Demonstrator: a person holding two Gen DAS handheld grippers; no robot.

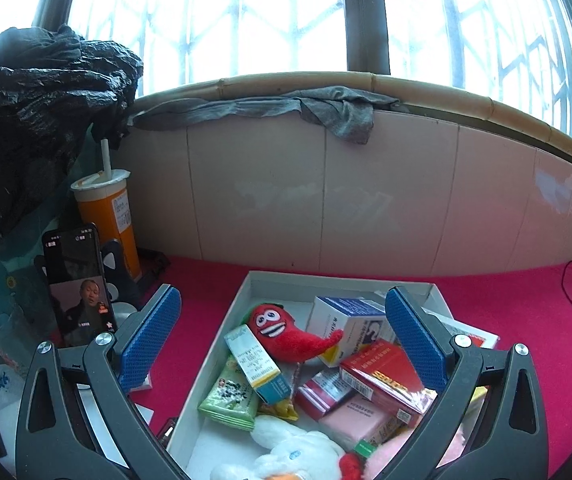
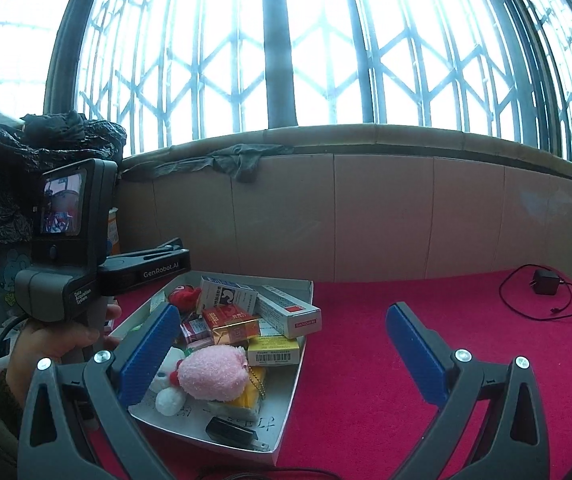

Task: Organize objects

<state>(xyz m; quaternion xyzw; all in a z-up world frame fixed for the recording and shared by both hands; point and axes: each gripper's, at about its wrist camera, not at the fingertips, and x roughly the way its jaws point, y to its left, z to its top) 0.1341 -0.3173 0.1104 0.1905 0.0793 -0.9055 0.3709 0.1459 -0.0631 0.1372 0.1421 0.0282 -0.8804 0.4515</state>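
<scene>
A white cardboard tray on the red cloth holds a jumble of things. Among them are a red chili plush, a white-and-blue medicine box, a red box, a green snack packet and a white plush. My left gripper hangs open over the tray with nothing pressed between its blue pads. In the right wrist view the same tray shows a pink plush, a long white box and a black key fob. My right gripper is wide open and empty near the tray's right side.
A phone on a stand, an orange drink cup and a black plastic bag crowd the left. A charger with cable lies at the right rear on the red cloth. A hand holds the left gripper's handle. A tiled wall stands behind.
</scene>
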